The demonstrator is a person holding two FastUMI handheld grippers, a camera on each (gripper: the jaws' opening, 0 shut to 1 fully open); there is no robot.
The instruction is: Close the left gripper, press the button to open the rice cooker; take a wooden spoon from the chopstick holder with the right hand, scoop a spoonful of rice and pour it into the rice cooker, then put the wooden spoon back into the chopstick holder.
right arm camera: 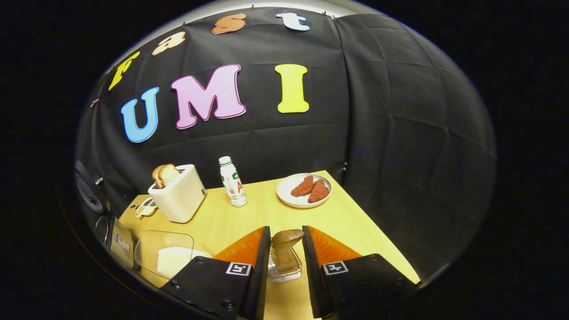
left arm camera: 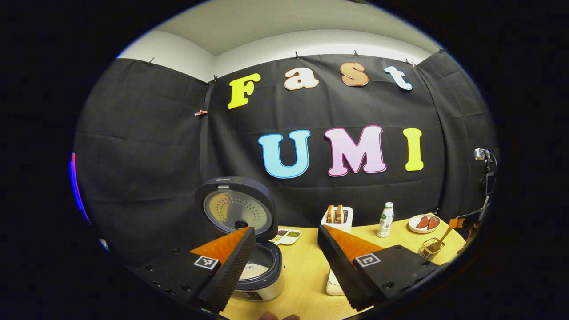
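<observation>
The brown wooden spoon (right arm camera: 284,249) stands in the clear chopstick holder (right arm camera: 283,272) on the yellow wooden bench (right arm camera: 249,218), between the fingers of the right hand-held gripper (right arm camera: 284,249), which sit narrowly on either side of it; whether both press it cannot be told. To its left, a clear container of white rice (right arm camera: 171,260) sits beside a white toaster with bread (right arm camera: 178,193). The dark rice cooker (left arm camera: 249,249) stands lid-up, rice inside, behind the wide-open left hand-held gripper (left arm camera: 286,249).
</observation>
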